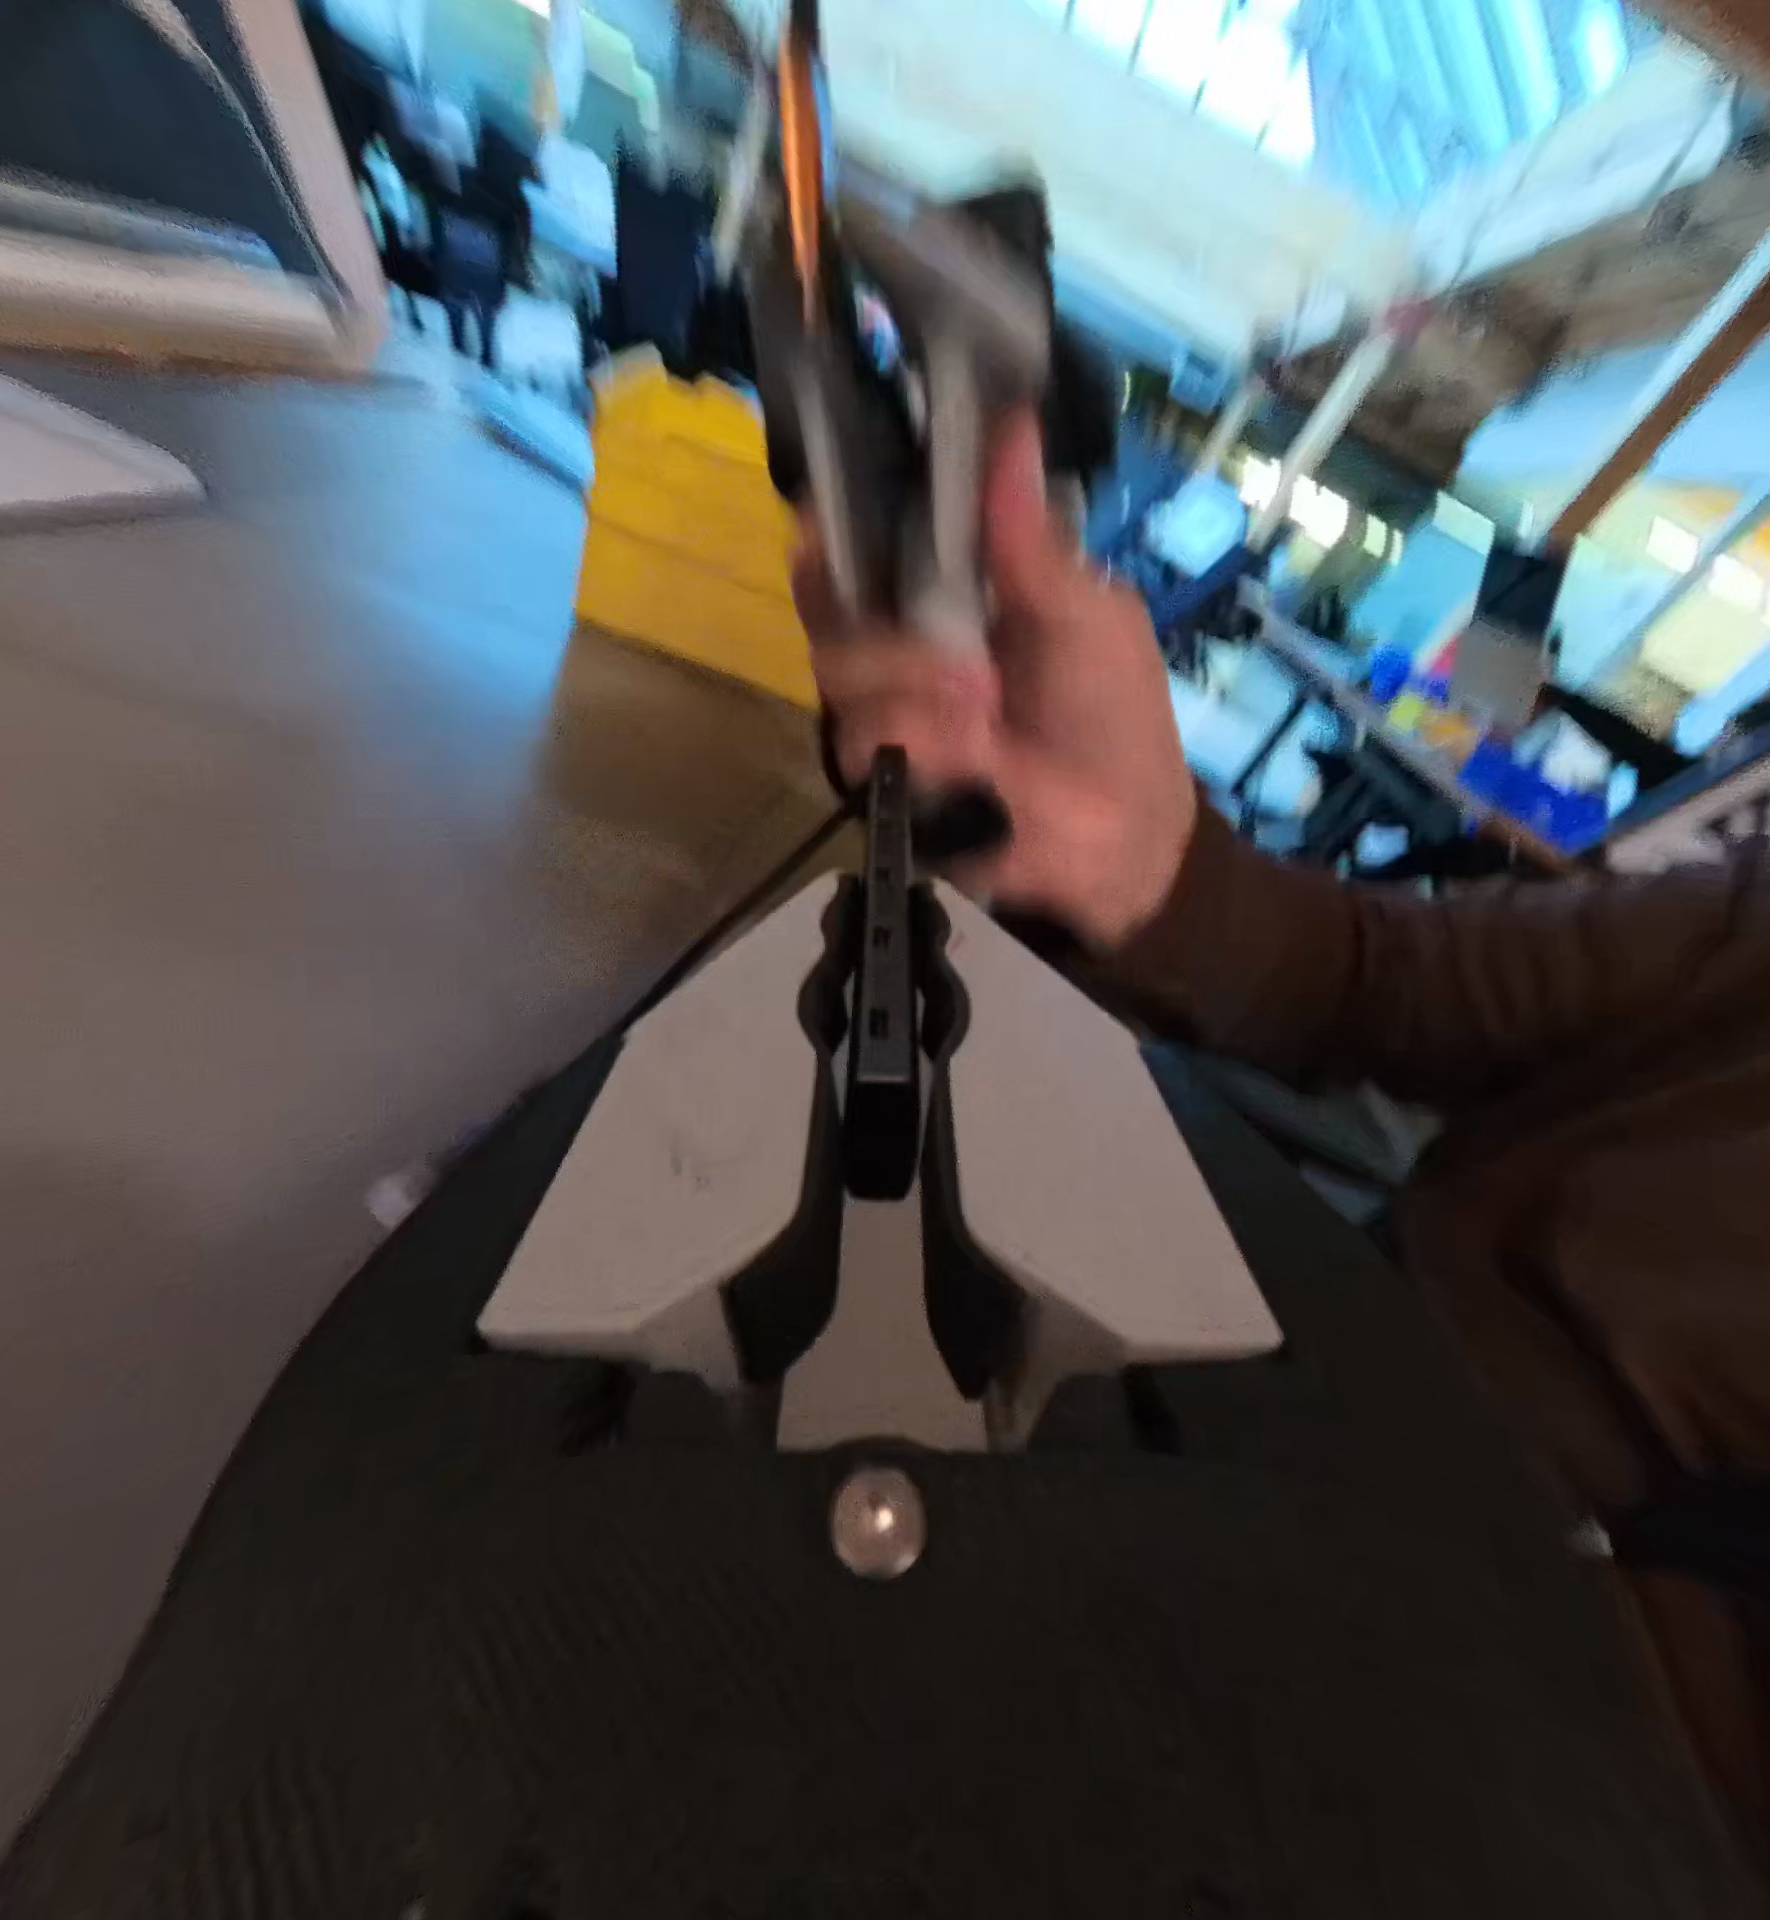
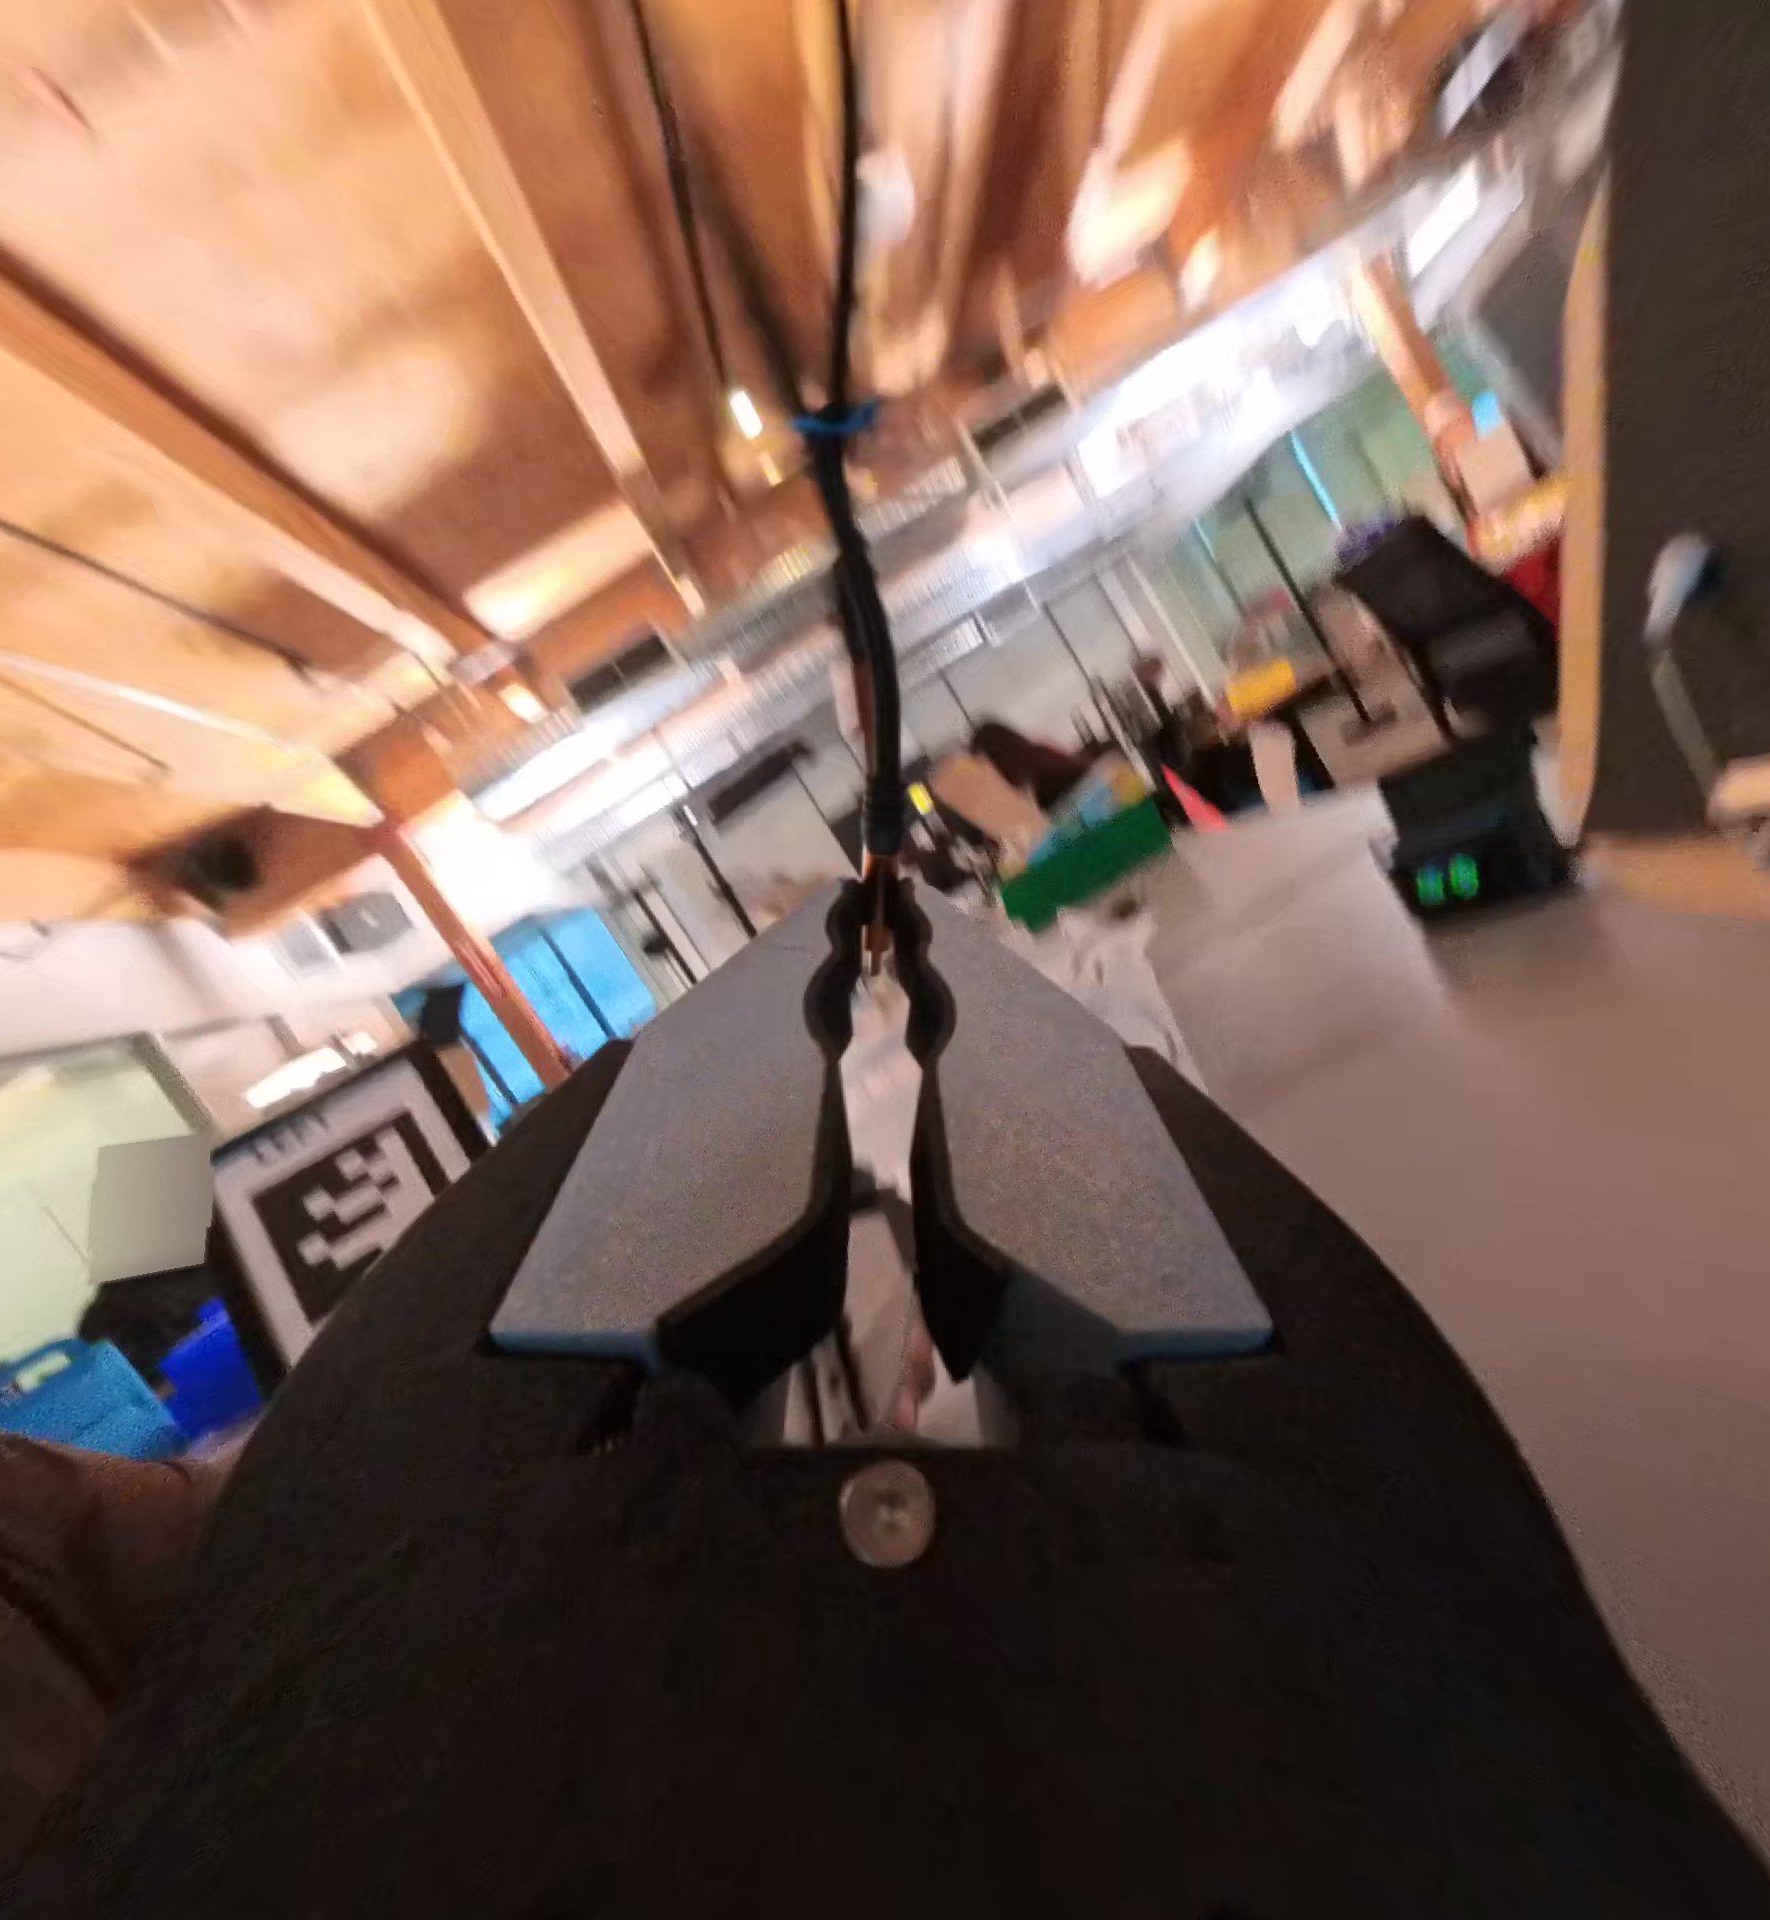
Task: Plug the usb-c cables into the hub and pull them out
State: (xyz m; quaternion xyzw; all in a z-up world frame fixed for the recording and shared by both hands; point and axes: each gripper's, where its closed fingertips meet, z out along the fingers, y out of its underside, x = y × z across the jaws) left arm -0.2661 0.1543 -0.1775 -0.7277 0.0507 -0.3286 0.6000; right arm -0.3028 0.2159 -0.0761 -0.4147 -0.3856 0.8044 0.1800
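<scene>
My left gripper [image 1: 883, 914] is shut on a black USB hub [image 1: 883, 987] held edge-on between its white fingers, with small ports along its visible edge and a thin black lead running off to the left. Just beyond the hub, a hand [image 1: 1047, 727] in a brown sleeve holds the other gripper [image 1: 902, 416], blurred and pointing up. My right gripper [image 2: 879, 914] is shut on the plug end of a black USB-C cable [image 2: 876, 665]. The cable rises straight up from the tips to a bundle tied with a blue tie [image 2: 834, 421]. Both views are motion-blurred.
A grey table surface [image 1: 185, 831] lies to the left, with a yellow bin [image 1: 683, 540] behind it. In the right wrist view a grey table [image 2: 1483, 1143] lies to the right, a black device with green digits [image 2: 1452, 821] stands on it, and a black-and-white marker board [image 2: 341, 1205] stands at left.
</scene>
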